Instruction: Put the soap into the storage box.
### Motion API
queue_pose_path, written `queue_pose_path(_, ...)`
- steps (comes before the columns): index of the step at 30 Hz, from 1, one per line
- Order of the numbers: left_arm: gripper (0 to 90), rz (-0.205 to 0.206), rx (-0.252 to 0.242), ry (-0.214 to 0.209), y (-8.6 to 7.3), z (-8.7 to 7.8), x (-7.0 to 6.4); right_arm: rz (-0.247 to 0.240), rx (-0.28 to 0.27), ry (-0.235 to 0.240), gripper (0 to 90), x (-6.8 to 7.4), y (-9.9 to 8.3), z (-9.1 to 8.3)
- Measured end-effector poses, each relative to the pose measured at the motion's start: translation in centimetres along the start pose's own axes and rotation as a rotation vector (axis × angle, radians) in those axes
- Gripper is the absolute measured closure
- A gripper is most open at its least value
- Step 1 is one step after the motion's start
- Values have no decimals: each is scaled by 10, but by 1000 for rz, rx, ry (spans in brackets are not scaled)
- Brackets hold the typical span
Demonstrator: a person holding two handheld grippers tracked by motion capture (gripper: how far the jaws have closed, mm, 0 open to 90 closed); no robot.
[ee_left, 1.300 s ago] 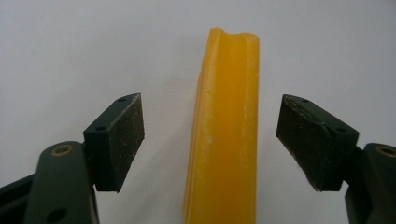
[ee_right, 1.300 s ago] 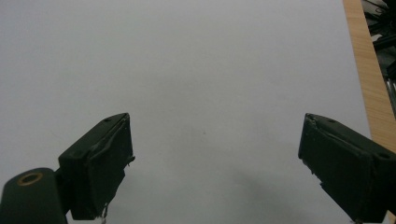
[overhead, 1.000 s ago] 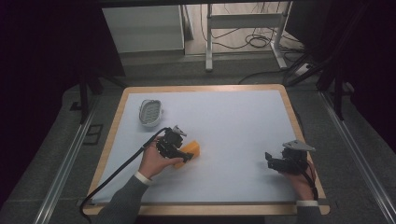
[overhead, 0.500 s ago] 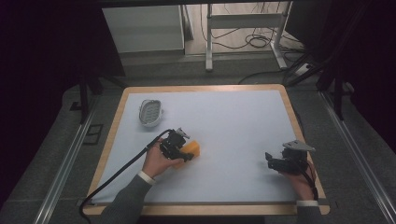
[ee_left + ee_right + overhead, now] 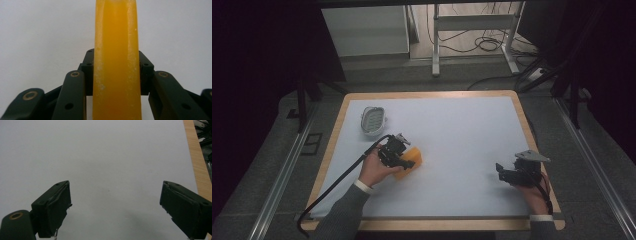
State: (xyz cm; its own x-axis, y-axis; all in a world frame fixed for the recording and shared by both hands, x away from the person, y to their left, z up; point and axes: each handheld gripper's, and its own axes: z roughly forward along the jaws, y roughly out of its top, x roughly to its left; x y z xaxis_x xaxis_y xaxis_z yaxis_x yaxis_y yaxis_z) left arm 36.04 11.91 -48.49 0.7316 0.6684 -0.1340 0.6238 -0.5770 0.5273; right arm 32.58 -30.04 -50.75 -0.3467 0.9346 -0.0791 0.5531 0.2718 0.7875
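While my left gripper (image 5: 404, 161) holds the orange block (image 5: 410, 159) edge-on, its jaws are pressed against the block's two broad faces, as the left gripper view shows: the orange block (image 5: 116, 60) stands upright between the black pads (image 5: 88, 72), running from the bottom of that view past its top. From the high view the block sits on or just above the white table (image 5: 462, 130), left of centre and near the front edge; I cannot tell whether it touches the surface. A pale oval dish (image 5: 373, 120) lies beyond it, toward the far left corner, well apart from the block.

My right gripper (image 5: 507, 174) rests near the front right of the table with its jaws spread wide and nothing between them; the right gripper view shows bare white surface between the two pads (image 5: 53, 207) and the wooden rim (image 5: 197, 162) at the side.

I judge the step in hand to be carrying the block, probably toward the dish. To do it well I would keep the clamp steady, since the grip sits low on a tall, smooth piece that could pivot, lift clear before travelling, and hold the wrist level. The right gripper should stay parked, clear of the path.
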Motion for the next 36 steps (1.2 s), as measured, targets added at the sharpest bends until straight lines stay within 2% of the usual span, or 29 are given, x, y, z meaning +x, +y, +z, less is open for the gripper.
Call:
queue_pose_path(7,611,-15,-49,-4,1,-19,6,2,1,-2,101,-1,0,0)
queue_pose_path(12,611,-23,-75,14,0,-30,11,-2,0,-1,101,0,-1,0)
queue_pose_path(36,611,-63,-113,40,1,-49,26,5,2,-12,101,-1,-1,0)
